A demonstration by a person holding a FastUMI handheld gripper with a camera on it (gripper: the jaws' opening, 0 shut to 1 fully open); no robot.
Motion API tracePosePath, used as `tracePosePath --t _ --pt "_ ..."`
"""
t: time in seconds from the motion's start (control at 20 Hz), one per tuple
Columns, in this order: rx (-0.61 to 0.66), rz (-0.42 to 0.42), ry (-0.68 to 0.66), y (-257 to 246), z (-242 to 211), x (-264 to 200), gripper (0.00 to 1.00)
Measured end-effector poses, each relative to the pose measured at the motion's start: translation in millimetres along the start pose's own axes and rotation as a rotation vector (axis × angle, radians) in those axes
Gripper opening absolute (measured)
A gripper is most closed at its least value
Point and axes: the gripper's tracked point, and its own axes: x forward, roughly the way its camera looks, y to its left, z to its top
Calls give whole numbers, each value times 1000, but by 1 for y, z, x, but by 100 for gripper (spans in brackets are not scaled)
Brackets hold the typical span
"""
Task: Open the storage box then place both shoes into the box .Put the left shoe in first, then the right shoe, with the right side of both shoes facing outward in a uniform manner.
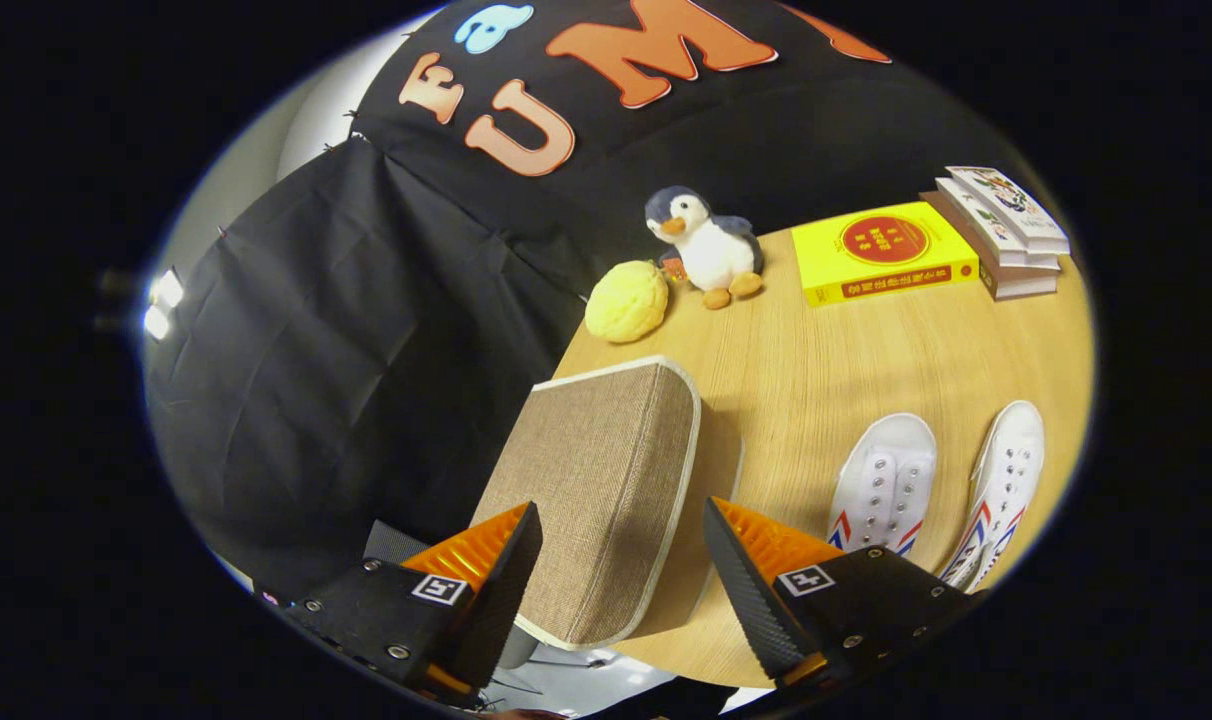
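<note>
The gripper [621, 560] hangs with its two fingers spread wide, pinching nothing; the storage box [596, 490] sits in the gap between them and runs on ahead toward 12 o'clock. It is a tan woven box with pale piping along its edges, closed, and its near corner juts past the worktop [816, 360] edge at about 6 o'clock (whether it tilts or lies flat is hard to judge through the lens). At about 2 o'clock from the right finger the two white shoes [884, 482] lie side by side on the wood, toes pointing away, the farther one [1006, 470] close to the worktop's right edge; a narrow strip of bare wood parts them, and a wider strip parts the nearer shoe from the box. Beyond the box, at 12 o'clock, a round yellow cushion [626, 300] rests near the worktop's left edge, just beside a stuffed penguin [711, 245]. At about 1 o'clock a yellow book [881, 252] lies flat, touching or nearly touching a stack of books [1006, 230] by the far corner. The middle of the worktop, between box, shoes and books, is open wood. Black cloth hangs along the left and far sides.
</note>
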Motion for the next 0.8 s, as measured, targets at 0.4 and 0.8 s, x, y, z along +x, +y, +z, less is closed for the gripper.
tracePosePath --t 0.4,0.8 --pt "187 90 68 0 -21 39 97" --pt "298 211 85 16 -27 44 96"
